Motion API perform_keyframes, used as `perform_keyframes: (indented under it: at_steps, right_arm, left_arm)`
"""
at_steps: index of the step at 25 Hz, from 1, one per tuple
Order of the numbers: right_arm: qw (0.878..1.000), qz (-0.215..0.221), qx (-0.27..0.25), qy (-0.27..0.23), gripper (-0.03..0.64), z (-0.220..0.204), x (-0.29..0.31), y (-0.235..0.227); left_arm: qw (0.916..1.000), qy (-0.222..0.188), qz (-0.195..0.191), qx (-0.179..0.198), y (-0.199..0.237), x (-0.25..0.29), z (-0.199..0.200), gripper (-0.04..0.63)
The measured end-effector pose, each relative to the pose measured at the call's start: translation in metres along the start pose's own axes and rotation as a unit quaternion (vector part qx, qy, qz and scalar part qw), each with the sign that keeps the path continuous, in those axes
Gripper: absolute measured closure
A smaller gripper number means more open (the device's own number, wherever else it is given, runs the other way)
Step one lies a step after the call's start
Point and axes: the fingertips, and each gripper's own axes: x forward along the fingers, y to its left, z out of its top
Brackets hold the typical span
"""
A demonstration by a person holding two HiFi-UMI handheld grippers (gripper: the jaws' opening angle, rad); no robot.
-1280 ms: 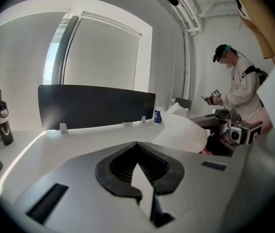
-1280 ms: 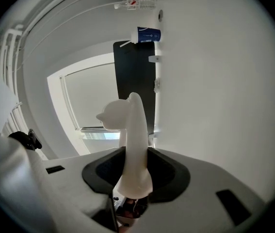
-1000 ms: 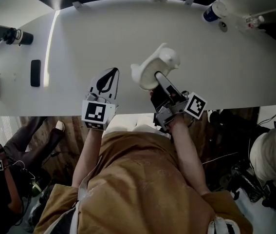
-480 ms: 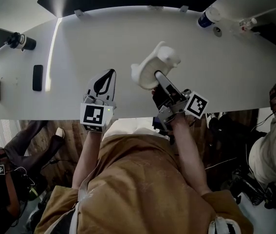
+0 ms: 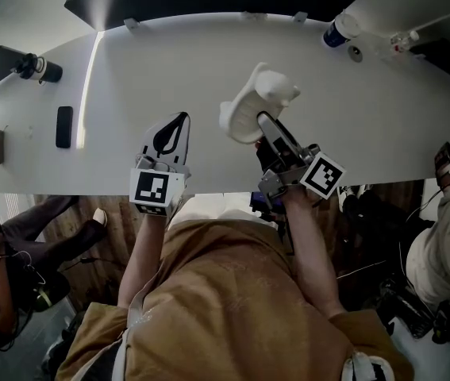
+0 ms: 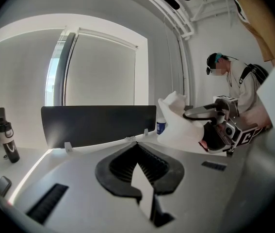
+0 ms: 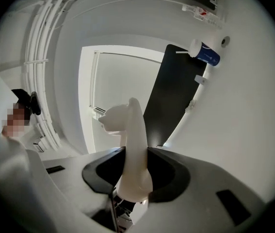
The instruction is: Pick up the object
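Right gripper (image 5: 266, 125) grips the white object (image 5: 250, 101) between both jaws

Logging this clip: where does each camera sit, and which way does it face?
Head view: on the person's head, looking steeply down on the white table; shows the tan-clothed torso, left gripper and right gripper.
Left gripper view: on the left gripper, low over the table, facing the black panel; its own shut, empty jaws show.
Right gripper view: on the right gripper, looking along jaws clamped on the white moulded plastic object.
Shared: all three show that object.
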Motion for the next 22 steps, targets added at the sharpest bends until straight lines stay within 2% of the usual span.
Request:
perform_keyframes:
  at_steps: [3,6,10,13,22]
  right_arm:
    - [1.000,-0.004,-0.016,0.002,0.474,0.001,-0.001,0.001]
    - [1.000,-0.008,-0.011,0.007,0.474,-0.001,-0.002,-0.004]
    - [1.000,-0.002,-0.006,0.008,0.474,-0.002,-0.001,-0.003]
    - [1.000,-0.011,-0.002,0.005,0.474,-0.003,-0.003,-0.006]
    - [1.000,0.002,-0.016,-0.007,0.474,0.002,-0.003,0.006]
  left_arm:
    - [0.9999,-0.003,-0.001,-0.015,-0.003,0.001,0.001,0.589]
    - [0.9990,-0.016,-0.016,-0.038,-0.011,0.011,0.009,0.589]
    - [0.9989,-0.023,-0.025,-0.032,-0.020,0.019,0.019,0.589]
    - [0.9991,-0.020,-0.023,-0.030,-0.016,0.019,0.017,0.589]
    - [0.9992,-0.024,-0.015,-0.028,-0.011,0.009,0.017,0.589]
